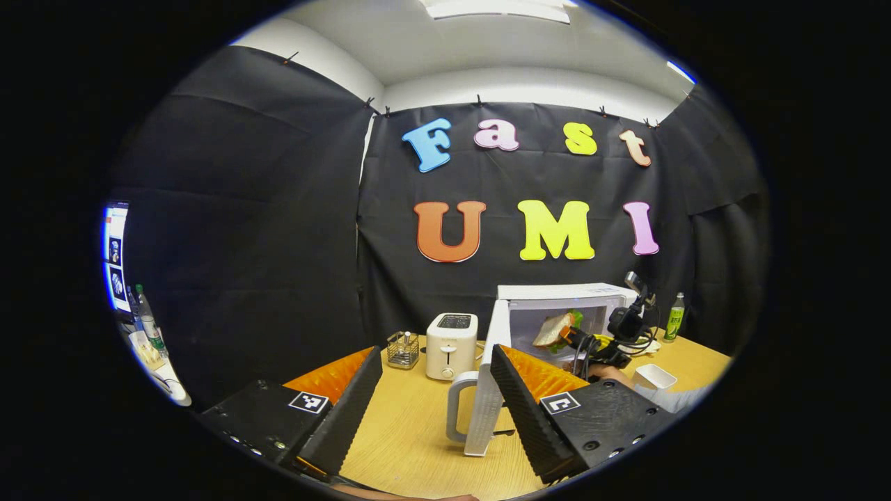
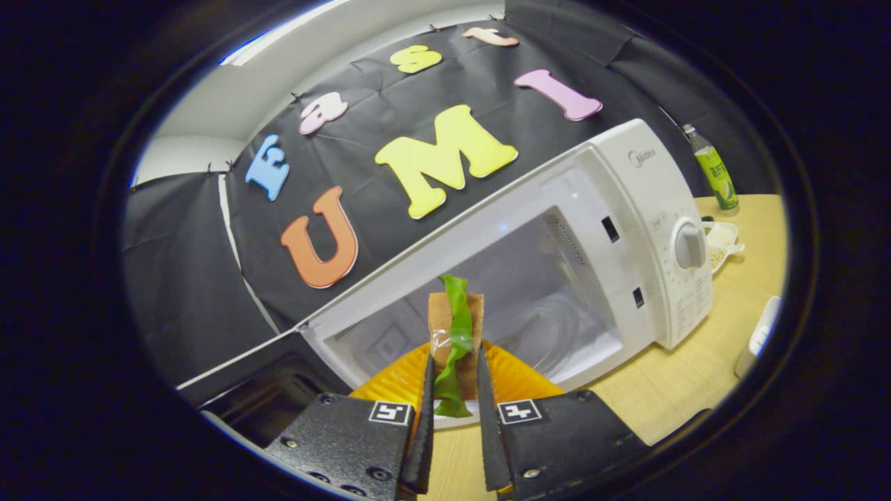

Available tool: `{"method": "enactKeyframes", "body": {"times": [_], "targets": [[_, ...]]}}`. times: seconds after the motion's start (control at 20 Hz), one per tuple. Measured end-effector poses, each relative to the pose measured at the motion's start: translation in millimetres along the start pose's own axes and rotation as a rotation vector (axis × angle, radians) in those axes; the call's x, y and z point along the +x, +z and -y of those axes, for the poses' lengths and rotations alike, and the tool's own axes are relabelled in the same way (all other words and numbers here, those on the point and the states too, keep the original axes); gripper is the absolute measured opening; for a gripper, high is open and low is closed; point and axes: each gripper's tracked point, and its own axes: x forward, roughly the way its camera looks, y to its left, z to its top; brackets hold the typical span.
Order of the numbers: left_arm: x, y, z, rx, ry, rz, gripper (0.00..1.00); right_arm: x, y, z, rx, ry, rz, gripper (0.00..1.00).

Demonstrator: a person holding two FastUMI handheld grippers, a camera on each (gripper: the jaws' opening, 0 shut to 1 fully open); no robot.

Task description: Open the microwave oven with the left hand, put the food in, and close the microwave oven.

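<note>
Both right gripper (image 2: 452,407) jaws clench the brown-bread sandwich with green lettuce (image 2: 456,334), at the open white microwave oven (image 2: 626,229) cavity ahead. Left gripper (image 1: 435,396) jaws stand released beside the white door (image 1: 487,376).

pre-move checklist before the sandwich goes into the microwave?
1. White microwave door swung open: ok.
2. Right hand-held gripper shut on the bread-and-lettuce sandwich: ok.
3. Sandwich lined up with the white microwave cavity: ok.
4. Cavity free of other items: cannot tell, the sandwich hides part of it.
5. Left hand-held gripper open, holding nothing, near the door handle: ok.
</note>
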Motion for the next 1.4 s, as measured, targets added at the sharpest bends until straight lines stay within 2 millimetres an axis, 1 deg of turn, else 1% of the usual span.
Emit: {"method": "enactKeyframes", "body": {"times": [0.05,0.1,0.15,0.3,0.35,0.4,0.45,0.6,0.65,0.8,0.9,0.95,1.0,1.05,1.1,1.2,1.25,1.3,1.35,1.4], "targets": [[1.6,-0.7,-2.2,0.0,0.005,-0.002,0.94,10.9,-5.0,4.2,0.017,-0.013,0.004,0.32],[2.7,-3.0,-3.9,-0.003,0.008,-0.006,0.82,21.1,-9.8,10.4,0.039,-0.025,0.006,0.32],[3.4,-5.4,-5.0,-0.007,0.008,-0.012,0.94,29.5,-10.6,13.1,0.064,-0.025,0.018,0.33],[8.1,-11.5,-8.1,-0.017,0.017,-0.03,0.94,46.4,-12.1,21.2,0.094,-0.042,0.019,0.33],[8.8,-13.7,-9.0,-0.021,0.022,-0.036,0.82,49.9,-14.7,24.4,0.099,-0.047,0.014,0.34],[11.5,-15.7,-9.1,-0.024,0.022,-0.039,0.94,51.6,-17.8,26.8,0.098,-0.051,0.016,0.33],[12.8,-17.2,-8.3,-0.024,0.021,-0.042,0.94,53.6,-20.0,30.6,0.086,-0.059,0.014,0.26],[15.8,-22.8,-9.9,-0.018,0.027,-0.053,0.94,56.1,-20.9,36.0,0.064,-0.062,0.017,0.27],[15.6,-23.4,-10.3,-0.018,0.029,-0.056,0.94,57.7,-20.3,37.2,0.05,-0.063,0.02,0.36],[16.7,-26.1,-10.8,-0.017,0.032,-0.059,0.94,62.1,-22.8,43.6,-0.028,-0.081,0.02,0.4],[15.7,-29.4,-13.6,-0.018,0.037,-0.066,0.94,64.2,-23.3,47.5,-0.104,-0.097,0.016,0.47],[15.2,-30.4,-15.1,-0.02,0.04,-0.07,0.94,65.2,-22.1,49.2,-0.145,-0.106,0.018,0.42],[15.0,-30.8,-16.1,-0.022,0.043,-0.072,0.94,66.4,-21.4,53.9,-0.205,-0.132,0.023,0.51],[14.7,-30.9,-16.9,-0.025,0.045,-0.074,0.94,65.9,-19.0,56.8,-0.255,-0.142,0.038,0.51],[14.1,-31.4,-18.4,-0.026,0.047,-0.076,0.94,66.2,-17.3,59.2,-0.28,-0.145,0.048,0.61],[14.3,-28.8,-24.4,-0.015,0.06,-0.065,0.94,63.8,-19.1,60.3,-0.283,-0.138,0.033,0.68],[15.6,-28.9,-28.1,-0.008,0.065,-0.064,0.94,61.9,-18.9,60.6,-0.298,-0.127,0.03,0.66],[15.8,-30.4,-32.0,-0.004,0.071,-0.064,0.94,55.6,-20.0,56.6,-0.314,-0.116,0.031,0.69],[18.5,-29.9,-36.3,0.0,0.077,-0.06,0.94,51.9,-21.2,55.3,-0.341,-0.112,0.031,0.78],[20.0,-32.3,-40.7,0.003,0.08,-0.064,0.82,45.7,-21.4,54.9,-0.366,-0.113,0.031,0.83]]}}
